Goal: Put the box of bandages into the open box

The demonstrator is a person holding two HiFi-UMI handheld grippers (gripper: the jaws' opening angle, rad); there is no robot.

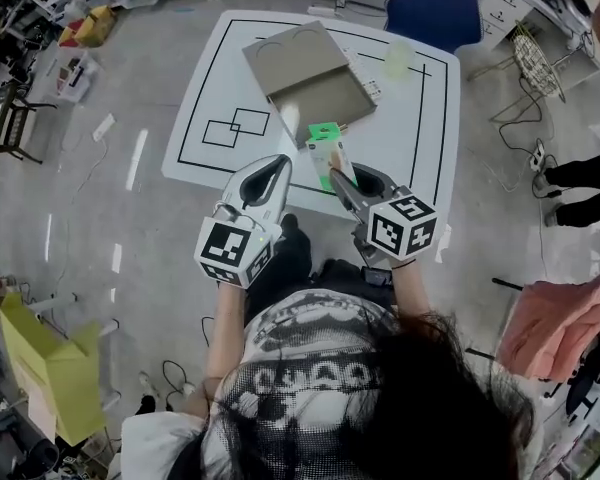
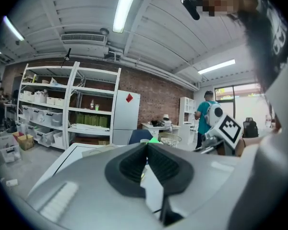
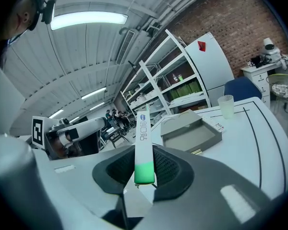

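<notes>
Left gripper (image 1: pixel 276 168): jaws together, nothing between them, over the near edge of the table (image 1: pixel 210 78). Open box (image 1: pixel 315 76) sits farther back on the table. Right gripper (image 1: pixel 346 184): clamped on the box of bandages (image 1: pixel 329 151), which stands edge-on between the pads, sticks out past the tips, and is short of the open box.

White, green-ended bandage box (image 1: pixel 331 156); grey-brown open box (image 1: pixel 315 78); white table (image 1: pixel 425 138), black lines.
</notes>
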